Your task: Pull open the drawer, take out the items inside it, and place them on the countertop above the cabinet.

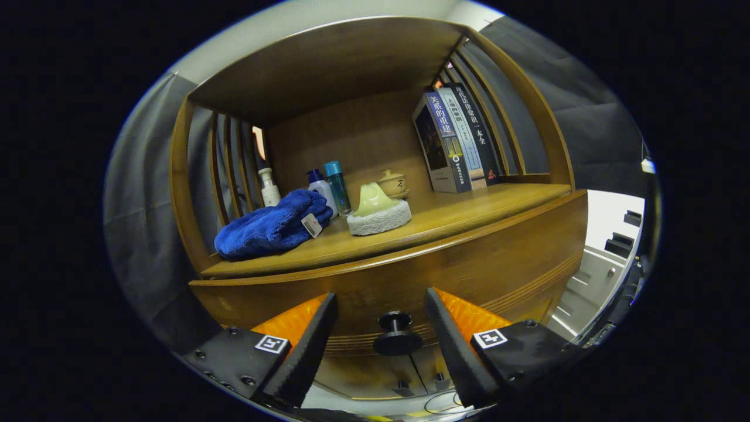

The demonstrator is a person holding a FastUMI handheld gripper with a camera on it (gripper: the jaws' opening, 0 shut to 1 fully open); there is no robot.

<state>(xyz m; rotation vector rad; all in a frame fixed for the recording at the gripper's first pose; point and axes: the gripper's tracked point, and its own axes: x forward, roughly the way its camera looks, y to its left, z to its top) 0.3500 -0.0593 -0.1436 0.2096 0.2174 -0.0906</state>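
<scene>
A wooden cabinet has a drawer front point(410, 281) below its countertop point(469, 214). The drawer's black round knob point(396, 334) sits between my two fingers, a little ahead of the tips, touching neither. My gripper point(381, 305) is open, its black pads wide apart on either side of the knob. The drawer is closed, so its inside is hidden.
On the countertop lie a blue cloth point(269, 228), a pale green brush on a white pad point(378, 214), small bottles point(328, 190), a small lidded pot point(392, 183) and upright books point(454, 140). Slatted wooden sides and a top panel enclose the shelf. A white cabinet point(597, 275) stands to the right.
</scene>
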